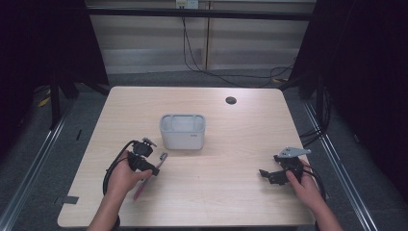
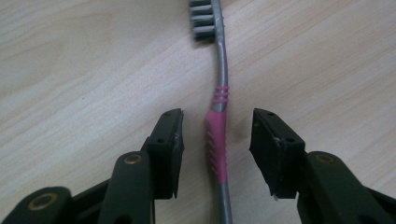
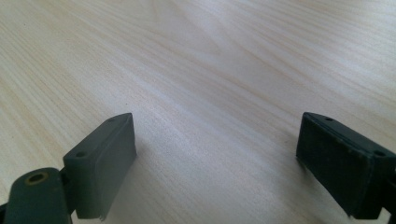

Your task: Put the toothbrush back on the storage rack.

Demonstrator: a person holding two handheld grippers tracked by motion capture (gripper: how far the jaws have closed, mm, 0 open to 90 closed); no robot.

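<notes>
pale matt wood-grain table; plastic toothbrush (ribbed pink grip).

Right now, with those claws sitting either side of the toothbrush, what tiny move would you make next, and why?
Probably close the left gripper. Its open jaws already straddle the pink grip of the toothbrush, which lies flat on the table, centred between them and untouched. The grey cup stands just beyond. The right gripper is open over bare wood.

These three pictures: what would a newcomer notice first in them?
First, the pink and grey toothbrush lying flat on the wooden table, between the open jaws of the left gripper. Then the grey container near the table's middle, beyond the toothbrush.
</notes>
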